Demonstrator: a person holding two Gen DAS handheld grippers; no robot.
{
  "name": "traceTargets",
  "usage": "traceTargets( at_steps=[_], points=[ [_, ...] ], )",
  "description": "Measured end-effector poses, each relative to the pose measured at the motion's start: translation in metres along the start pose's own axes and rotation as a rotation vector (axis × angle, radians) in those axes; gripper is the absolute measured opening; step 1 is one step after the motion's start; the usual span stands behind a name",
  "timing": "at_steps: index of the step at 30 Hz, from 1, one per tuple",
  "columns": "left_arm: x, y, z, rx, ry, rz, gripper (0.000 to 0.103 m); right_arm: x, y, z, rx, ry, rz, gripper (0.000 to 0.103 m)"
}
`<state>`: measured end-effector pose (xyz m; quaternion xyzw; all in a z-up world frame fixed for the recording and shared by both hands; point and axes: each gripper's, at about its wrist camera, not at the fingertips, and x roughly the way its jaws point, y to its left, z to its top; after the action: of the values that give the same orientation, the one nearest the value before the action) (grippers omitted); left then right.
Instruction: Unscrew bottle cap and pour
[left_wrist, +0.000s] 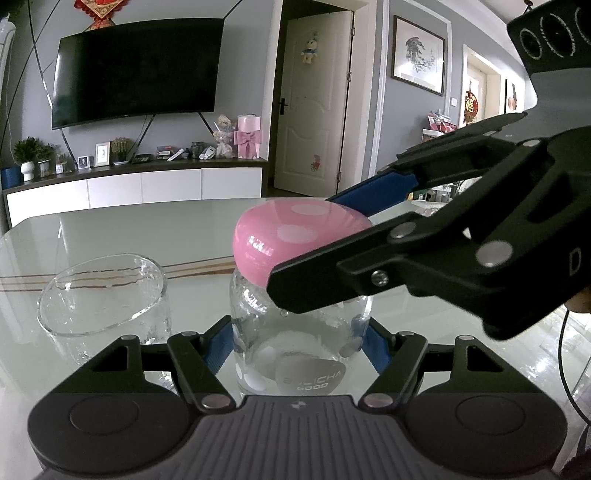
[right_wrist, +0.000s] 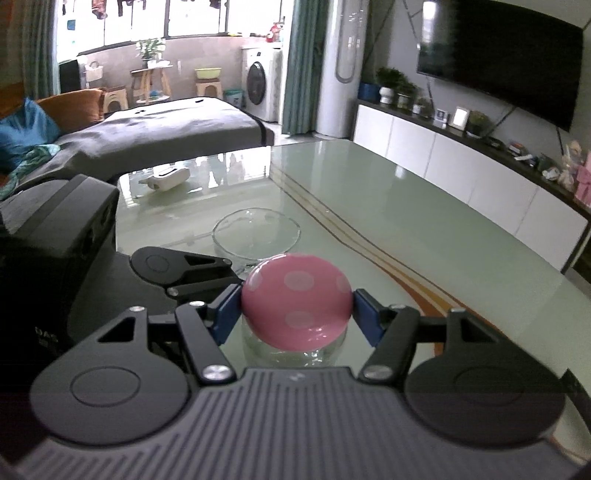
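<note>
Daylight enters through the far windows (right_wrist: 147, 22) in the right wrist view, blown out to white, and leaves the room soft and evenly lit. The glossy table (left_wrist: 155, 229) mirrors the room and carries pale glare streaks. Both views bend strongly at the edges, with dark corners. The right wrist view is slightly soft; the television (left_wrist: 136, 70) stays a flat black.

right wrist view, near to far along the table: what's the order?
Right gripper clamped on the pink cap of the glass bottle → empty glass bowl → white box near the table's far edge.
</note>
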<state>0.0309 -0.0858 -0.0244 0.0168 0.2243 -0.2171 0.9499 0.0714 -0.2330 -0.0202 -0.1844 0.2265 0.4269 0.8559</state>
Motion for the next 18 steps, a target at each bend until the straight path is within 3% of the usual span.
traceTargets(
  at_steps=[10, 13, 18],
  points=[
    [-0.006, 0.0, 0.01, -0.002, 0.001, -0.001, 0.075, -0.001, -0.001, 0.002, -0.013, 0.021, 0.019, 0.066],
    [-0.004, -0.007, 0.011, -0.004, 0.001, 0.004, 0.075, -0.003, 0.005, 0.003, -0.006, 0.022, -0.039, 0.079],
    [-0.005, -0.007, 0.01, -0.004, 0.002, 0.004, 0.075, -0.01, 0.013, 0.009, 0.058, 0.006, -0.103, 0.082]
  ],
)
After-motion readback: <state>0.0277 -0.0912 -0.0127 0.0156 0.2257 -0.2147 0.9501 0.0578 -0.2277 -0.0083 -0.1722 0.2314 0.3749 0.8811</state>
